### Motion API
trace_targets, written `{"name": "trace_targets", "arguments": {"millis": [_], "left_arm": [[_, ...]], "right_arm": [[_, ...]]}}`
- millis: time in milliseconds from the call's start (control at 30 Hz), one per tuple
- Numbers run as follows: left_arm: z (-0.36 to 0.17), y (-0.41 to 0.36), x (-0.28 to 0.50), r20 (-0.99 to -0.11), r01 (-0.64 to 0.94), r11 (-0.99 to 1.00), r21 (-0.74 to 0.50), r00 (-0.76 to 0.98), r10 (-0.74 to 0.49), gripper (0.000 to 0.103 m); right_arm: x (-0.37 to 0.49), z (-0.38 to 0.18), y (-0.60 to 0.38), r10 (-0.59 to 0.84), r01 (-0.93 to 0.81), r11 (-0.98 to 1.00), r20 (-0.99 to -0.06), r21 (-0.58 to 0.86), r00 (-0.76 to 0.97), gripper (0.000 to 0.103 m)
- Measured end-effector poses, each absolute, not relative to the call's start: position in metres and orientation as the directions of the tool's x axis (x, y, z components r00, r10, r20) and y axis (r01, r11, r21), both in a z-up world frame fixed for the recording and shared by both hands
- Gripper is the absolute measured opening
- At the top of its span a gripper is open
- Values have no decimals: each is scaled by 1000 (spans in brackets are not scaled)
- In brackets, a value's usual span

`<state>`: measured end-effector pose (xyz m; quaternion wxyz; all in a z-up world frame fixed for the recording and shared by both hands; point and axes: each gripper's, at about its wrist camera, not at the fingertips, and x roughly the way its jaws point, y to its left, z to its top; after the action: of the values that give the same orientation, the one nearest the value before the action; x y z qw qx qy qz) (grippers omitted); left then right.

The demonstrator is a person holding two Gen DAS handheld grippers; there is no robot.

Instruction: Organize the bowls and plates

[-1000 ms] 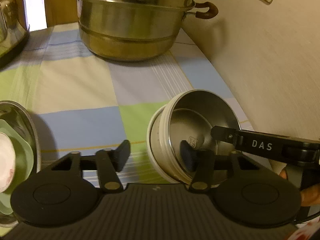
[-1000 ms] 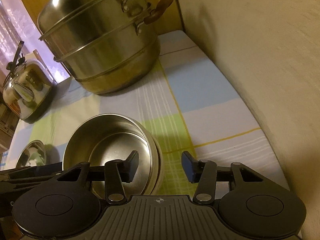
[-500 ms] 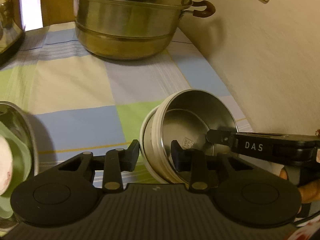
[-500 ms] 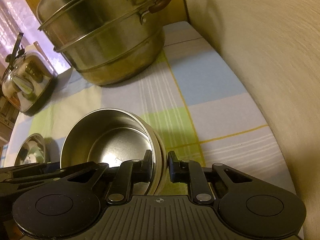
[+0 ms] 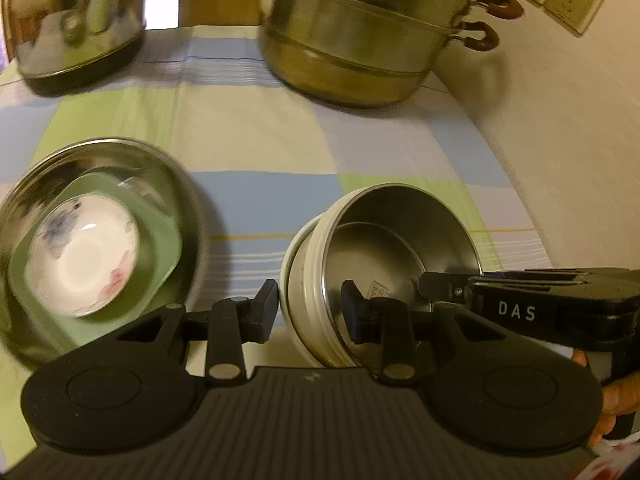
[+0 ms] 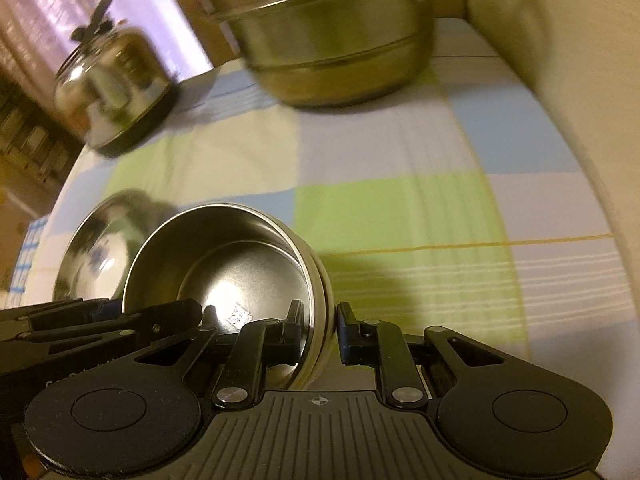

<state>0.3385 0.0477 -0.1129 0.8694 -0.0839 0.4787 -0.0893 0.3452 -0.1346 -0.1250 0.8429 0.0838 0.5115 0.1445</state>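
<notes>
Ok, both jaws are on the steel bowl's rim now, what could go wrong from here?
1. The steel bowl sits tilted between two thin rim grips, so it could twist or slip.
2. The left gripper and right gripper sit close together and may collide.
3. The bowl stack lies close alongside; a swing could knock it.

The near bowl (image 5: 404, 252) is brushed, dull-shining steel inside with a matt cream outer shell. The left basin (image 5: 176, 184) is polished metal, holding a smooth green plastic dish (image 5: 160, 240) and a glossy white ceramic bowl (image 5: 84, 264). Woven checked cloth (image 5: 260, 140) covers the table. The far steamer pot (image 5: 360, 40) and kettle (image 5: 76, 20) gleam mirror-bright.
</notes>
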Motion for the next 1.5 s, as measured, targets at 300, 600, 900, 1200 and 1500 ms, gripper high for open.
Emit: {"name": "trace_targets", "arguments": {"millis": [300, 600, 900, 1200, 1500], "left_arm": [[-111, 62, 330, -811, 54, 966, -251, 533, -241, 30], [-91, 65, 316, -787, 90, 972, -216, 574, -228, 30], [-90, 65, 319, -794, 116, 955, -274, 533, -292, 14], [-94, 67, 324, -836, 100, 952, -288, 458, -301, 14], [-89, 70, 333, -846, 82, 946, -313, 429, -317, 14]], "right_arm": [[341, -128, -117, 321, -224, 943, -847, 246, 424, 17], [324, -115, -121, 318, -257, 942, -813, 215, 488, 17], [319, -109, -131, 370, -187, 929, -803, 319, 468, 12], [342, -93, -131, 376, -165, 927, -847, 338, 375, 10], [366, -98, -139, 396, -64, 917, -877, 394, 273, 9]]}}
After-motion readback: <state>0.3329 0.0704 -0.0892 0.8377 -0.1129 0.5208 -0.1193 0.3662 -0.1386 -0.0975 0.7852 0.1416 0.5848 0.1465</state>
